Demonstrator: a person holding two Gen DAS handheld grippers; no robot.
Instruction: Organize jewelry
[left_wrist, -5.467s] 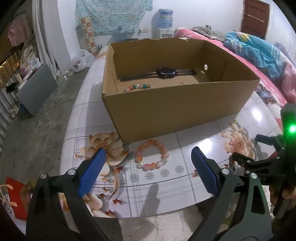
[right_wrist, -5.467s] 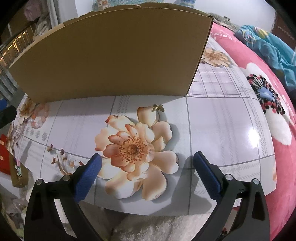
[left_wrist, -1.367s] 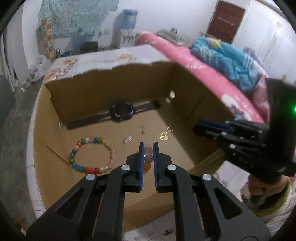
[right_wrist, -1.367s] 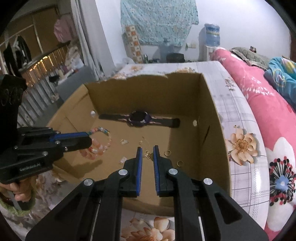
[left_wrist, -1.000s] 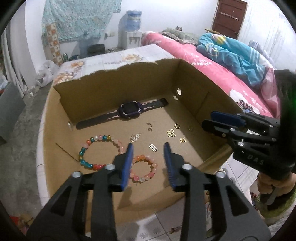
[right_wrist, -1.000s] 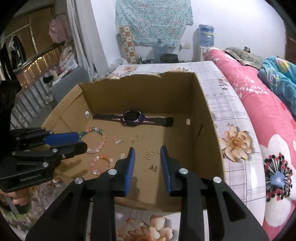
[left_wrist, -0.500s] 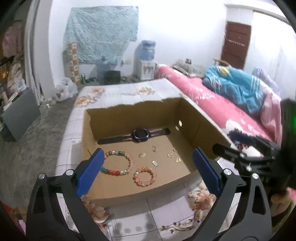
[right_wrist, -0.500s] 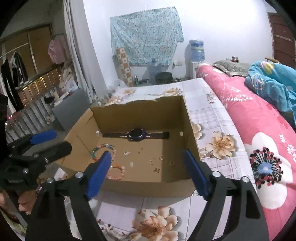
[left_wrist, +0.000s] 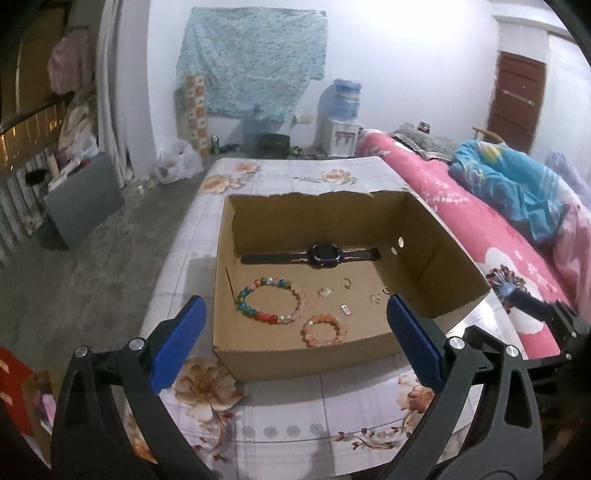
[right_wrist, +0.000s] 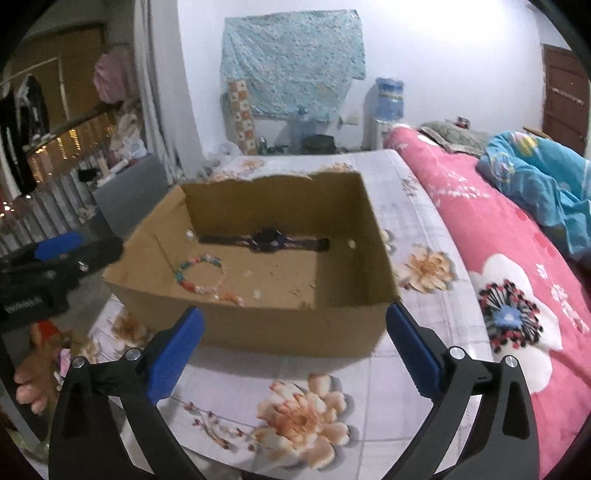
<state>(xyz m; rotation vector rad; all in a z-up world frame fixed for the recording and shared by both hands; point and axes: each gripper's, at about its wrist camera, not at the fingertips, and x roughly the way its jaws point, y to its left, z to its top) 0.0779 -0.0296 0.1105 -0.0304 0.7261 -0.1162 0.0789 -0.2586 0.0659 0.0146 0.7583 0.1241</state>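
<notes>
An open cardboard box (left_wrist: 458, 273) (right_wrist: 295, 332) stands on the floral table. Inside lie a black watch (left_wrist: 325, 255) (right_wrist: 267, 239), a multicoloured bead bracelet (left_wrist: 258, 315) (right_wrist: 181, 275), a smaller orange bead bracelet (left_wrist: 308, 328) and several small gold pieces (left_wrist: 376, 297). My left gripper (left_wrist: 295, 314) is held wide open above the box's near left side, nothing between its blue pads. My right gripper (right_wrist: 294, 317) hovers before the box's near wall, its jaws opening and empty. In the right wrist view the front wall hides most of the orange bracelet.
The floral tablecloth (left_wrist: 295, 406) has bare surface in front of the box. A pink bed (left_wrist: 480, 221) with a blue blanket runs along the right. A red bag (left_wrist: 14, 387) sits low at the left. A hand (right_wrist: 29, 387) holds the left gripper.
Both grippers went from shut over the box floor to wide open, letting go of the orange bracelet and a gold piece inside. Both then pulled back and up.
</notes>
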